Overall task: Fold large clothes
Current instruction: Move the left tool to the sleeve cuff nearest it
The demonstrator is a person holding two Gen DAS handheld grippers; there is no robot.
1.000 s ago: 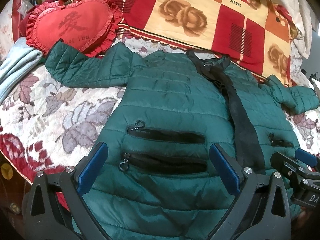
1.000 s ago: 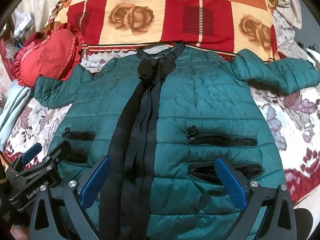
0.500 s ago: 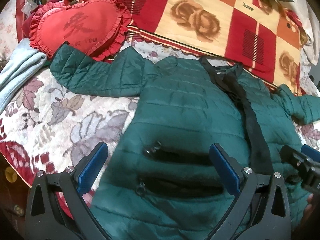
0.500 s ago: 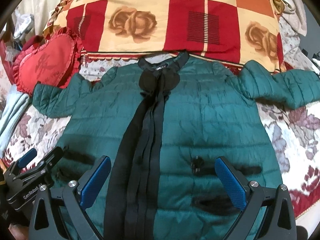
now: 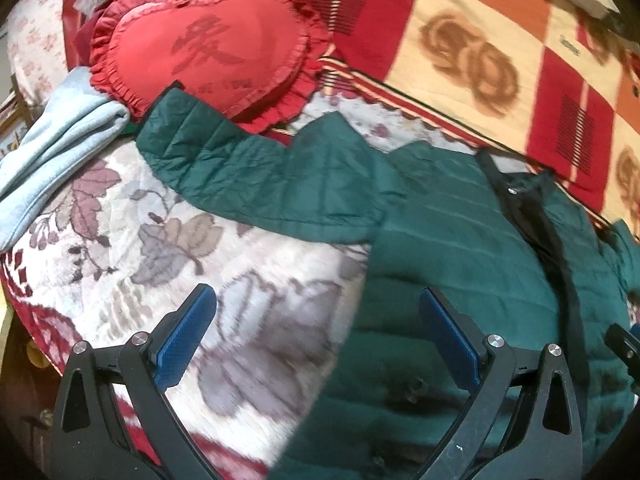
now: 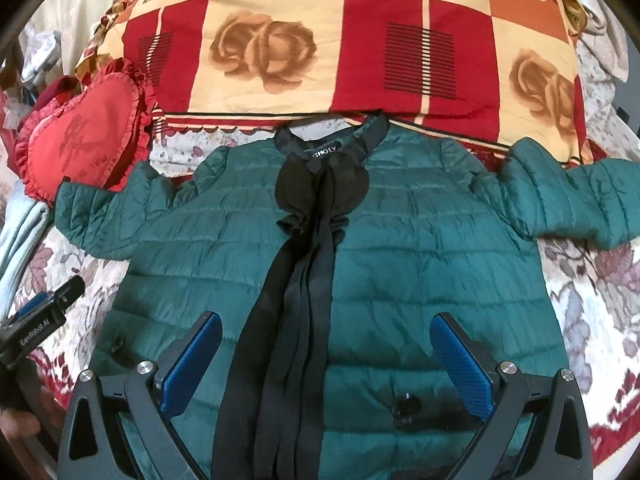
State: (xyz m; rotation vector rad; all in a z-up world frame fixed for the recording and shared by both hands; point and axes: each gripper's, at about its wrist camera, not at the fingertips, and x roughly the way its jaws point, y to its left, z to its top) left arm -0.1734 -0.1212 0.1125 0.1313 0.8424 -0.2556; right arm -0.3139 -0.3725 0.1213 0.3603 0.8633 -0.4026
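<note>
**Green Jacket Laid Flat on Bed, Both Grippers Released**

The green quilted jacket (image 6: 420,248) lies face up and spread flat on the floral bedspread (image 5: 120,248), collar toward the head of the bed and both sleeves extended outward. A black ribbon tie (image 6: 296,280) runs down the front from the collar. The collar touches the lower edge of the red-and-cream checked quilt (image 6: 340,48).

The left gripper (image 5: 316,336) hangs above the jacket's side edge — one blue pad over bare bedspread, the other over green fabric. Its jaws are spread wide, holding nothing.

The right gripper (image 6: 326,360) hangs over the lower front of the jacket, straddling the ribbon tie. Its jaws are likewise spread wide and empty.

A red heart-shaped cushion (image 5: 200,52) sits near the bed's corner, with the sleeve cuff (image 5: 168,128) overlapping its lower frill. Folded pale blue fabric (image 5: 56,140) lies just beside the cushion.
</note>
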